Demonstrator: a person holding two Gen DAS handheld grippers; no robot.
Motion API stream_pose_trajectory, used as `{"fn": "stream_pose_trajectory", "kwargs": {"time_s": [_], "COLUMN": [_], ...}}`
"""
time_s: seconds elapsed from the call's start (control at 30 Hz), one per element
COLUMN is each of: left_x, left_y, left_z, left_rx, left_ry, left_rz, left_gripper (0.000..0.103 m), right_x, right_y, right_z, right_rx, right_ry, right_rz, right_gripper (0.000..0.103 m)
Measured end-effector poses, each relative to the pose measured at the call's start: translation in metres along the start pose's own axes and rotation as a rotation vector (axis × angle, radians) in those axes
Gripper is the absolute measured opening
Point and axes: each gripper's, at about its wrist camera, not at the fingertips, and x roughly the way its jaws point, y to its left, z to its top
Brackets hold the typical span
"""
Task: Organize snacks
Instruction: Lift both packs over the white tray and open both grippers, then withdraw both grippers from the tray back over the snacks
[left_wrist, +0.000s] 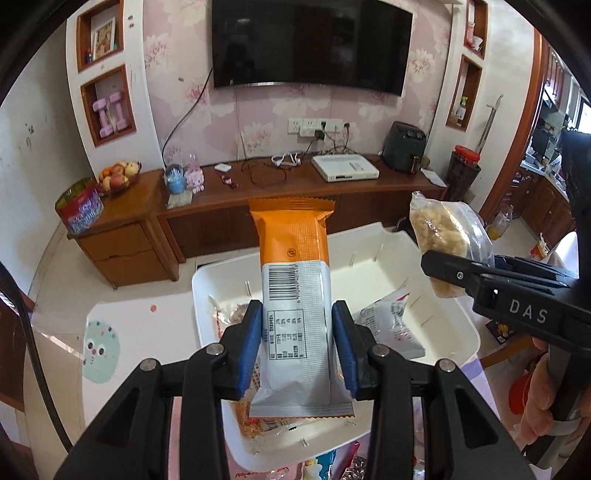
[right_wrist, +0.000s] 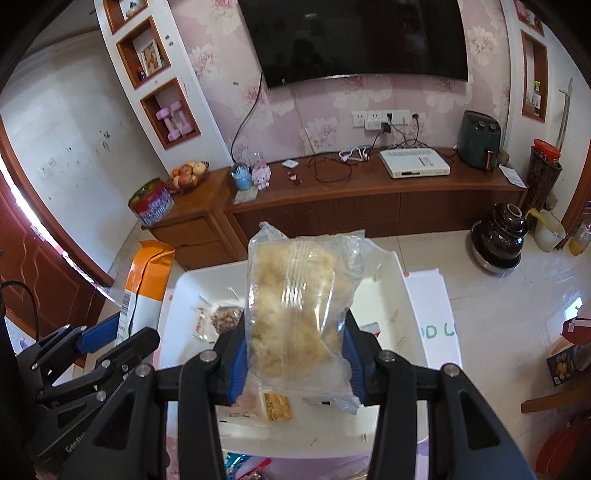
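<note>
The left gripper (left_wrist: 297, 343) is closed on a long orange-and-white foil snack packet (left_wrist: 295, 291). Its blue pads (left_wrist: 251, 343) press the packet's white lower half from both sides, leaving the orange end projecting forward and upward. Clamping across the narrow width keeps the packet rigid and lets it be lowered end-first; the barcode side faces the left wrist camera. The packet hangs above the near-left part of a white rectangular plastic tray (left_wrist: 469, 332), not touching it.

The tray is the collection point for the task. It already contains a small clear packet with a brown filling (left_wrist: 229, 314) at its left side and a white-and-red wrapped snack (left_wrist: 391, 325) toward its right; the middle floor is bare, which in all likelihood explains why both loads are held over that zone. More wrapped snacks lie outside the tray's near edge, partly hidden.

The right gripper (right_wrist: 295, 354) is closed on a clear plastic bag of pale, crumbly pieces (right_wrist: 299, 295). Its pads (right_wrist: 239, 365) pinch the bag at its lower half, so the soft bag bulges above the jaws. The grip looks firm enough to prevent slipping without visibly crushing the contents. The bag is suspended over the tray's centre-right, clear of the floor.

Both grippers tilt downward toward the tray, side by side and apart, so neither load fouls the other.
</note>
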Motion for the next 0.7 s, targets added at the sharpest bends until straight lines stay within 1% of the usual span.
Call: {"fn": "stream_pose_trajectory", "kwargs": {"time_s": [0.2,0.3,0.37,0.4,0.43,0.47,0.5,0.53,0.57,0.63,0.7], "left_x": [0.02,0.03,0.034,0.035,0.035,0.034,0.032,0.03,0.028,0.025,0.024], "left_y": [0.005,0.005,0.006,0.007,0.008,0.01,0.013,0.015,0.017,0.022,0.027], "left_z": [-0.01,-0.012,-0.013,-0.013,-0.012,-0.012,-0.013,-0.012,-0.012,-0.013,-0.014], "left_rx": [-0.029,-0.026,-0.043,-0.058,-0.069,-0.085,-0.097,-0.111,-0.12,-0.135,-0.148], "left_ry": [0.034,0.054,0.063,0.066,0.066,0.06,0.05,0.037,0.031,0.03,0.032], "left_rz": [-0.011,-0.001,-0.003,-0.008,-0.009,-0.01,-0.009,-0.013,-0.023,-0.036,-0.038], "left_gripper": [0.037,0.039,0.043,0.054,0.067,0.074,0.083,0.087,0.088,0.089,0.089], "right_x": [0.021,0.03,0.036,0.041,0.045,0.048,0.051,0.052,0.051,0.047,0.041], "right_y": [-0.003,-0.004,-0.007,-0.01,-0.012,-0.015,-0.017,-0.018,-0.02,-0.023,-0.023], "right_z": [-0.01,-0.013,-0.013,-0.013,-0.012,-0.013,-0.014,-0.015,-0.016,-0.017,-0.017], "right_rx": [0.001,0.004,0.02,0.039,0.049,0.063,0.077,0.085,0.093,0.106,0.112], "right_ry": [0.037,0.061,0.092,0.118,0.135,0.156,0.17,0.177,0.177,0.158,0.138], "right_rz": [-0.009,-0.02,-0.022,-0.017,-0.013,-0.009,-0.011,-0.012,-0.008,0.008,0.029], "right_gripper": [0.044,0.046,0.046,0.047,0.048,0.048,0.05,0.053,0.055,0.068,0.073]}}
